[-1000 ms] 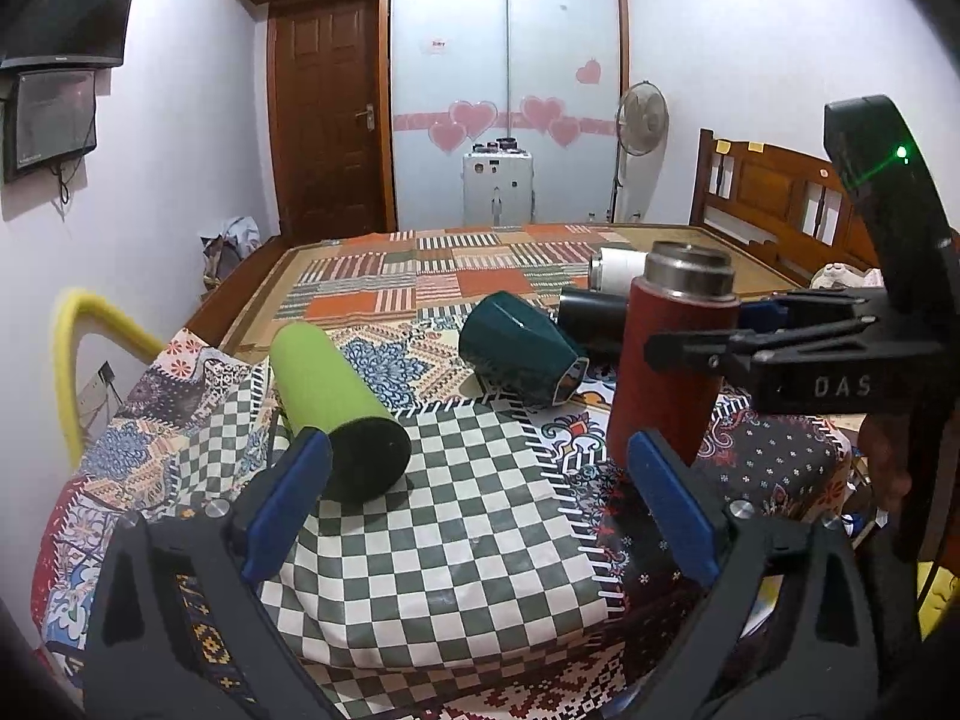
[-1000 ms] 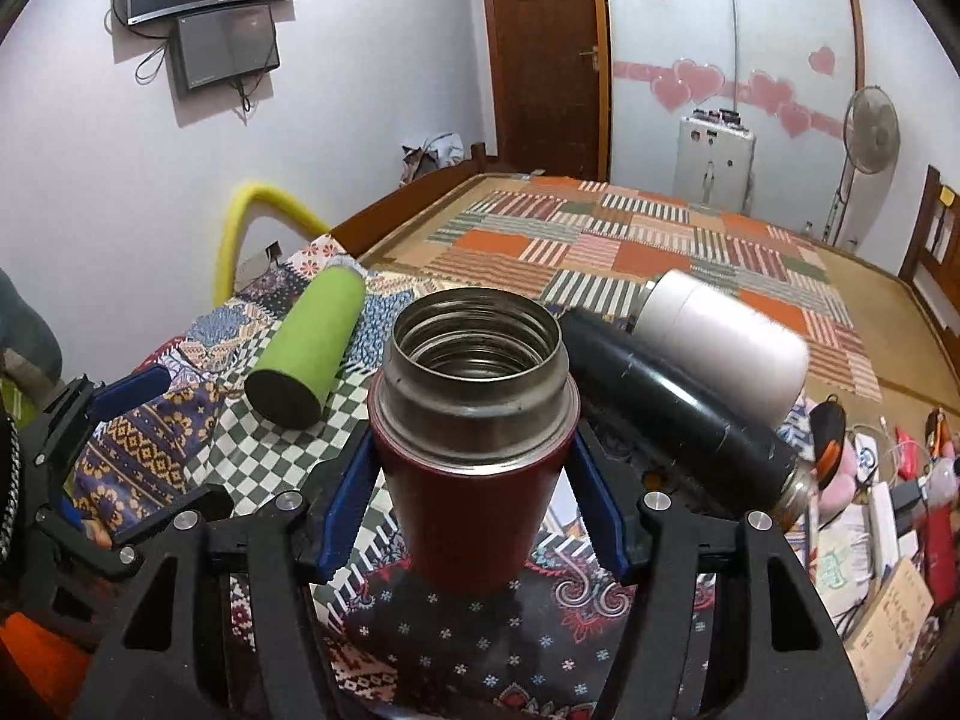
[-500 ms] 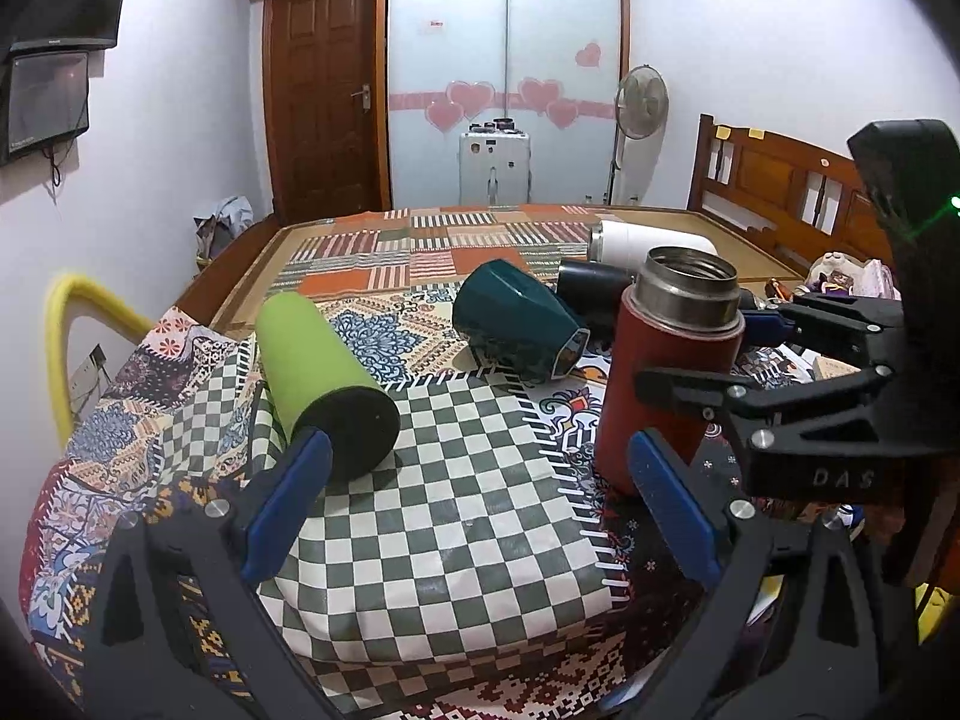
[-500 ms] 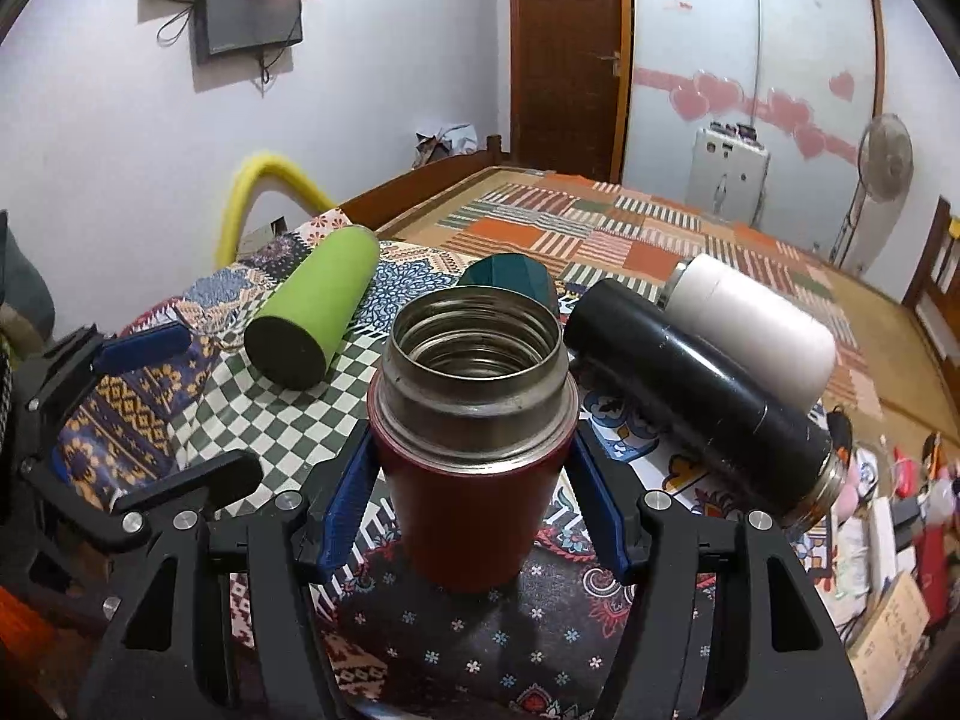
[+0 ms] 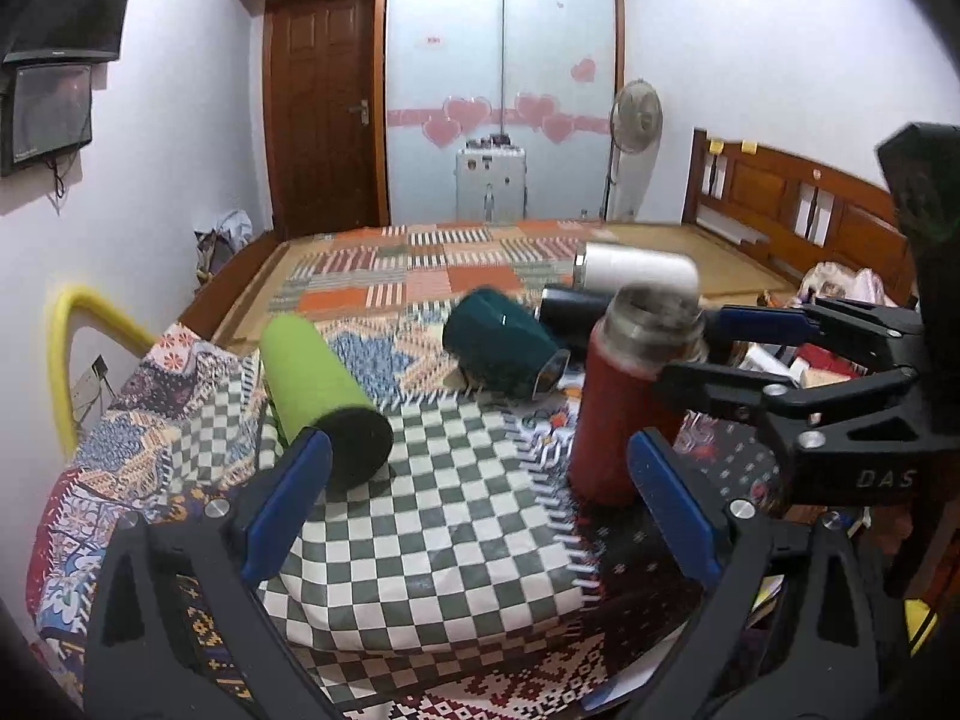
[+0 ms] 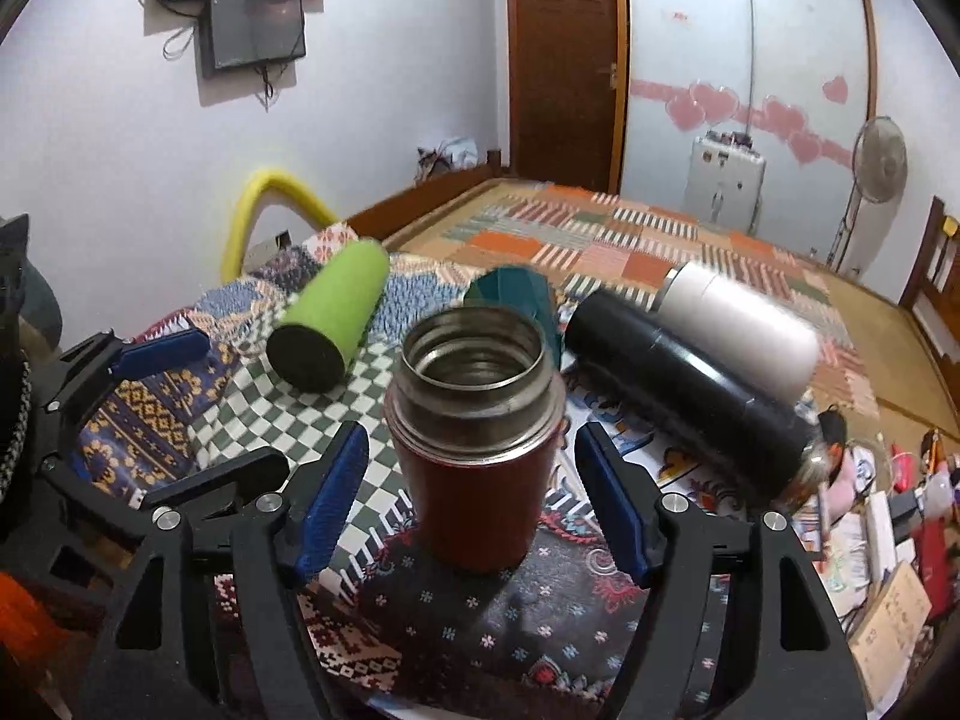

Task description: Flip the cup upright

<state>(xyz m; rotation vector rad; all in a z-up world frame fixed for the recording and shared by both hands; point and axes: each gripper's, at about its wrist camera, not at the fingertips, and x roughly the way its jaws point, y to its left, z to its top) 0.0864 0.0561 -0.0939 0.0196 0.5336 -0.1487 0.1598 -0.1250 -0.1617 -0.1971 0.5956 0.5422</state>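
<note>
A red cup with a steel rim (image 6: 474,438) stands upright on the patterned cloth, mouth up. My right gripper (image 6: 474,492) is open, its blue pads apart on both sides of the cup without touching it. In the left wrist view the red cup (image 5: 624,402) stands at the right, with the right gripper (image 5: 708,348) beside it. My left gripper (image 5: 474,510) is open and empty over the checked cloth. A green cup (image 5: 318,390), a dark teal cup (image 5: 504,351), a black flask (image 6: 684,396) and a white flask (image 6: 738,324) lie on their sides.
A yellow padded rail (image 5: 72,348) stands at the table's left edge. Cluttered papers and small items (image 6: 888,540) lie at the right. A bed with a patchwork cover (image 5: 432,276) is behind the table.
My right gripper has opened and let go of the red cup, which stays standing. Both grippers have drawn back slightly.
</note>
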